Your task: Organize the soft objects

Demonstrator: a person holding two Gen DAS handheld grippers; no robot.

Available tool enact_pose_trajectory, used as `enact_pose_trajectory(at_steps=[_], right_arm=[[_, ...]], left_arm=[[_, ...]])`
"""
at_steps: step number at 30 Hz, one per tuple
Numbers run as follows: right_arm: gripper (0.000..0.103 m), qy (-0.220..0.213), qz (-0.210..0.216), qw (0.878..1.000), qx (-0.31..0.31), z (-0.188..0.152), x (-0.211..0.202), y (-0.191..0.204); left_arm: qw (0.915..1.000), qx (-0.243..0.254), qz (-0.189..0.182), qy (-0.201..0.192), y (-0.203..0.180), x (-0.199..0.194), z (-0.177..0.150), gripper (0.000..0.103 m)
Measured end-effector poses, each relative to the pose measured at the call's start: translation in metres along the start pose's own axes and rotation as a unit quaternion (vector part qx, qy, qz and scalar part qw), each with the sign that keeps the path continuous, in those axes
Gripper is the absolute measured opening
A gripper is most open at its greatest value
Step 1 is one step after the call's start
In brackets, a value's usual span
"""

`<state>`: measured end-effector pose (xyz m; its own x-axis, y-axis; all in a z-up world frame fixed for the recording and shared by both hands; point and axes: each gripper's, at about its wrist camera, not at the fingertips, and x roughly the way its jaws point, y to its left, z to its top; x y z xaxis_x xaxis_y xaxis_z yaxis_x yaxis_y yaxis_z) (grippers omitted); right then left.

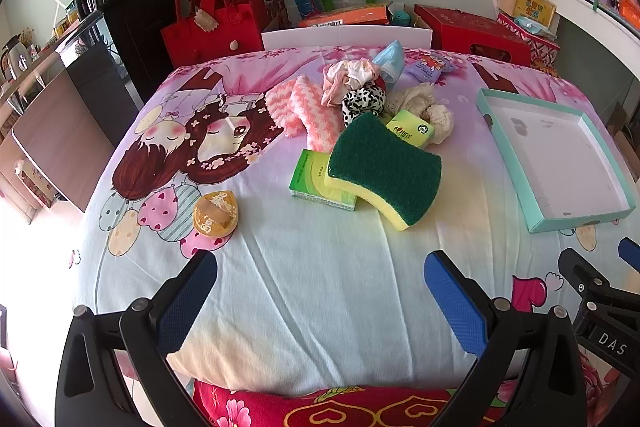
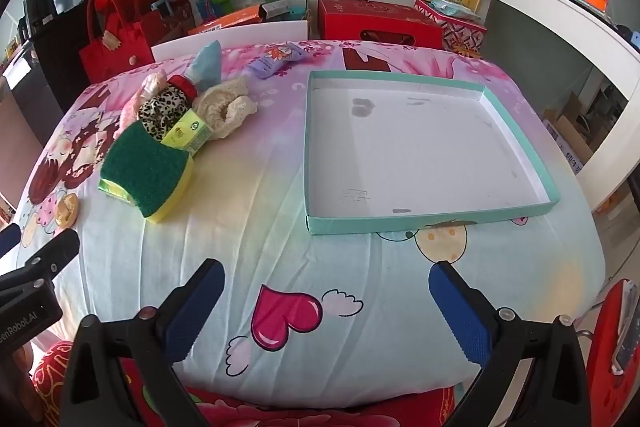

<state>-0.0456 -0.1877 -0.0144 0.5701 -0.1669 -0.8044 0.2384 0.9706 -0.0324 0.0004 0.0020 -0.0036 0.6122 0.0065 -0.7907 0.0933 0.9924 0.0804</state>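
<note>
Cartoon-print bedsheet (image 1: 280,267) covering a bed, seen from both wrist cameras, clutter along the far wall. Nearest the lens, the left gripper (image 1: 320,303) and right gripper (image 2: 325,311) each hover over bare sheet with jaws spread fully wide and nothing between them. Beyond the left gripper lies the sponge (image 1: 386,169), green face up, propped on a green tissue pack (image 1: 316,179); its long axis runs diagonally, from far left to near right. Behind it sits the heap of soft things: pink striped socks (image 1: 304,111), a leopard-print scrunchie (image 1: 362,101), a cream lace scrunchie (image 1: 420,105). Ahead of the right gripper, well apart from the heap, lies the shallow teal tray (image 2: 432,221), holding nothing. Judged relation: the sponge lies ahead and slightly right of the left fingers, making the left hand the nearer
</note>
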Motion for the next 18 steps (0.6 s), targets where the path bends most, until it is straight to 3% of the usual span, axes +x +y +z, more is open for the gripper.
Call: enact_pose_trajectory(at_steps=[18], right_arm=[[0.103,0.001,-0.002,1.0,-0.001,0.0002,0.0004,0.0002]], left_arm=[[1.0,0.001,0.0,0.003,-0.0006,0.0005,0.0008,0.103]])
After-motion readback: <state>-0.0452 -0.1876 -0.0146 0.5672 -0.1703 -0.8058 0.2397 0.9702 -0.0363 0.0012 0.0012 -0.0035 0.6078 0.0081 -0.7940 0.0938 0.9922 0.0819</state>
